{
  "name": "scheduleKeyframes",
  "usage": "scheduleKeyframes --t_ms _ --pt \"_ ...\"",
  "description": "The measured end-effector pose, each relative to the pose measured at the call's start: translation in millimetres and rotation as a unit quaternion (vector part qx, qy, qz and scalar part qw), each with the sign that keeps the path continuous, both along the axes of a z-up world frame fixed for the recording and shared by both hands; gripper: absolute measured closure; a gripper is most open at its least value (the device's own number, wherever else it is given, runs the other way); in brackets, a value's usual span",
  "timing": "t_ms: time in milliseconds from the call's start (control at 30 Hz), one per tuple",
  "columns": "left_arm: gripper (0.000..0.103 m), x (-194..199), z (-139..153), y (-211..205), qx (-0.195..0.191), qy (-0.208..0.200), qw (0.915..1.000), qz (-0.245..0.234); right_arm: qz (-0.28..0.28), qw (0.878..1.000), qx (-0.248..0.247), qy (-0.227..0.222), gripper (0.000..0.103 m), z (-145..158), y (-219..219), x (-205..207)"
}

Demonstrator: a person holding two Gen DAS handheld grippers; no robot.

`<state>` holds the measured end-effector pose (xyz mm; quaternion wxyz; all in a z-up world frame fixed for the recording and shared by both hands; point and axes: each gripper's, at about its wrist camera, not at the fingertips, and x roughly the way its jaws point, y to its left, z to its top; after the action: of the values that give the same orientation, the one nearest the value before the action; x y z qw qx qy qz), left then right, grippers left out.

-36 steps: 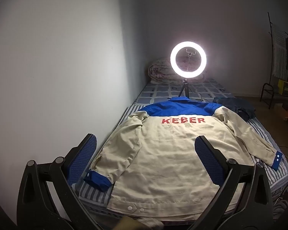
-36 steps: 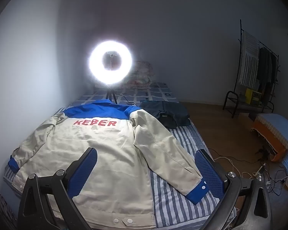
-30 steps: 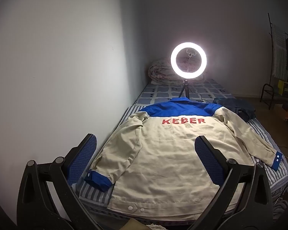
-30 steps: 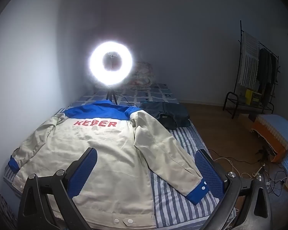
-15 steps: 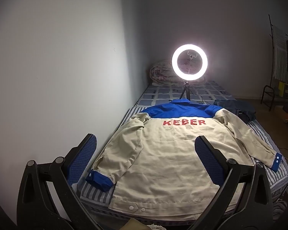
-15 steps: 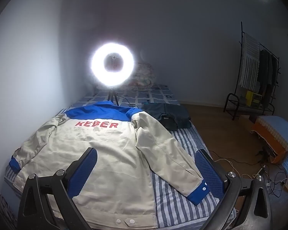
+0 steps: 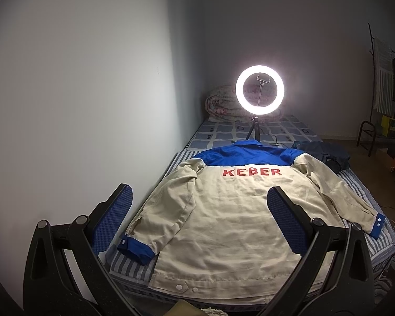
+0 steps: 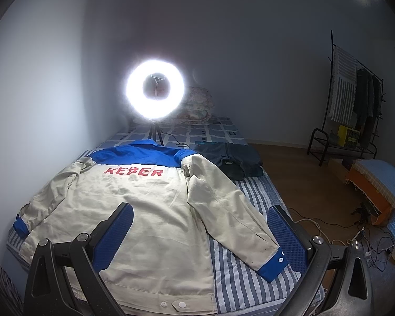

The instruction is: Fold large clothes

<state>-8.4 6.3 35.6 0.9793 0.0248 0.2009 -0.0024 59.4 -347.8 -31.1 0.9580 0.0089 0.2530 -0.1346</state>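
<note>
Both tools, left tool [image 7: 199,218] and right tool [image 8: 200,230], are held wide open and empty above the bed [image 8: 239,276]. On it, toward 12 o'clock, the jacket [image 8: 150,210] is spread flat, back up.

Red letters reading "KEBER" stand across the upper back of the beige-and-blue jacket [image 7: 231,210], below its blue yoke.

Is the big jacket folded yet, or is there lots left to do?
Done: the jacket is spread flat, back up, on the striped bed. In hand: nothing; the left gripper and right gripper hang open above it. Left: both sleeves lie spread out, so all the folding.
</note>
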Motion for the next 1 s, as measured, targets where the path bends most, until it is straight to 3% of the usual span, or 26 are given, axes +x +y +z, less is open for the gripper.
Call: scheduleKeyframes --t_ms 1000 --pt "0.0 -1.8 5.2 7.5 0.0 -0.004 1.0 0.002 0.007 1.0 -0.004 -0.002 0.0 6.0 7.9 2.6"
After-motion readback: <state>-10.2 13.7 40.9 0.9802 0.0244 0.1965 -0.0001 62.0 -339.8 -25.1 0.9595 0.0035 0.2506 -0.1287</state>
